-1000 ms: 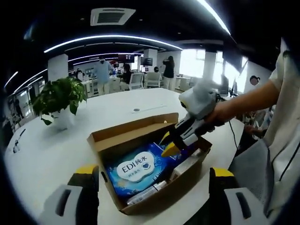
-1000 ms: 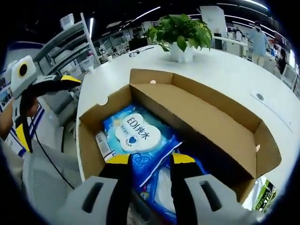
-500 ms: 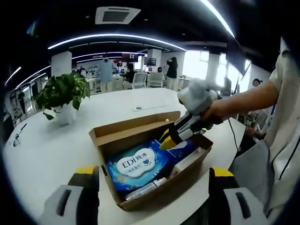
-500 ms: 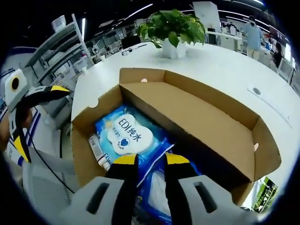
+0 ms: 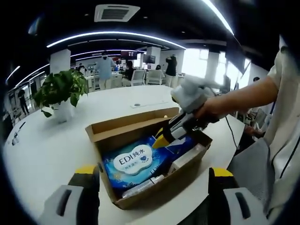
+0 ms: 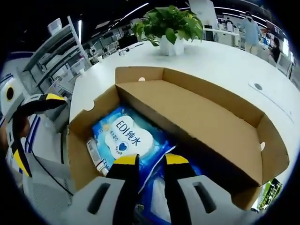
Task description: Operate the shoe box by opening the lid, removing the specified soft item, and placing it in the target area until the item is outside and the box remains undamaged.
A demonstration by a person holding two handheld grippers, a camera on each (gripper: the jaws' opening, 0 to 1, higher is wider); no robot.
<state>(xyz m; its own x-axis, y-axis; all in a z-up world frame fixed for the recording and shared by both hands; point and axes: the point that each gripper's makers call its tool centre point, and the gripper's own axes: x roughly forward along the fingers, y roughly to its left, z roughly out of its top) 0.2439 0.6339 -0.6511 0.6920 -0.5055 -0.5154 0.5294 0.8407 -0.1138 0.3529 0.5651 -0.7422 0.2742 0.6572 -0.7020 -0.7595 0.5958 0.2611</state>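
The right gripper (image 6: 144, 159) reaches down into the open brown cardboard shoe box (image 6: 215, 126), its yellow-tipped jaws drawn close together over the edge of the blue soft wipes pack with a white label (image 6: 123, 139). They appear clenched on that edge, though the actual pinch is hidden beneath the tips, so the grip is a judgement. The pack lies flat on the box floor, against the near wall, with a slim white tube (image 6: 95, 156) just beside it along the end wall.

To do this step well, the lift should go straight up out of the box before any sideways travel, so the pack clears the cardboard walls without dragging or bending them; a shallow pinch on soft film could slip, so a deeper bite is safer.

The left gripper (image 5: 152, 176) hovers outside the box on its near side, jaws spread wide and empty, well placed to steady the box wall if it shifts.

Beyond the box, the upright lid flap (image 5: 131, 124) blocks exit that way. The white surface (image 5: 42, 150) lies open past the box toward the potted green plant (image 5: 60, 91), giving room to set the pack down.
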